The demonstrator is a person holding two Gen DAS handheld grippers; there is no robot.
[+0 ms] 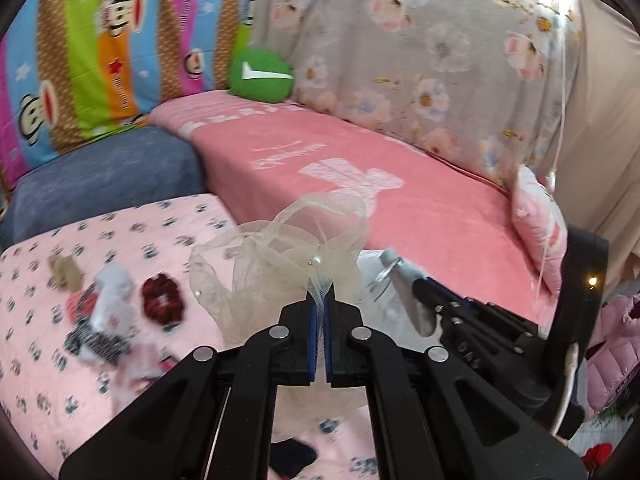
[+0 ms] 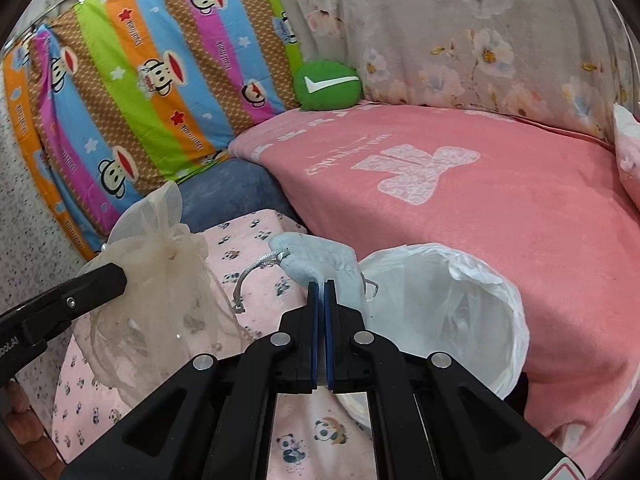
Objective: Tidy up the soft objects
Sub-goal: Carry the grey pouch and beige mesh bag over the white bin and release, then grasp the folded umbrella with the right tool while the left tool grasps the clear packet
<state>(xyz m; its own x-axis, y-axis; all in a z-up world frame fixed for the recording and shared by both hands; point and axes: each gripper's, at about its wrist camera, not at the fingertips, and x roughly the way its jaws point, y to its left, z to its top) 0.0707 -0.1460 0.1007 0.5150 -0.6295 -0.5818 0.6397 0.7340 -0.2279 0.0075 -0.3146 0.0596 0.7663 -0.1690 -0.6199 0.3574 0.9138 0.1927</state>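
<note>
My left gripper [image 1: 321, 292] is shut on a cream mesh piece [image 1: 280, 256] with small pearls, held up above the panda-print pink cloth [image 1: 132, 232]. The same mesh piece [image 2: 160, 264] hangs from the left gripper at the left of the right wrist view. My right gripper [image 2: 323, 286] is shut on a light blue drawstring pouch [image 2: 316, 256] with a silver cord, held next to the open mouth of a white plastic bag [image 2: 452, 304]. On the panda cloth lie a dark red scrunchie [image 1: 162, 298], a beige item [image 1: 64, 272] and a heap of black, white and pink pieces [image 1: 100, 320].
A pink blanket [image 2: 480, 208] covers the sofa seat behind, with a green round cushion [image 2: 328, 85] at its back, a floral cover, a striped monkey-print sheet [image 2: 140, 92] and a blue cushion [image 1: 104, 176]. A pink pillow [image 1: 540, 228] leans at the right.
</note>
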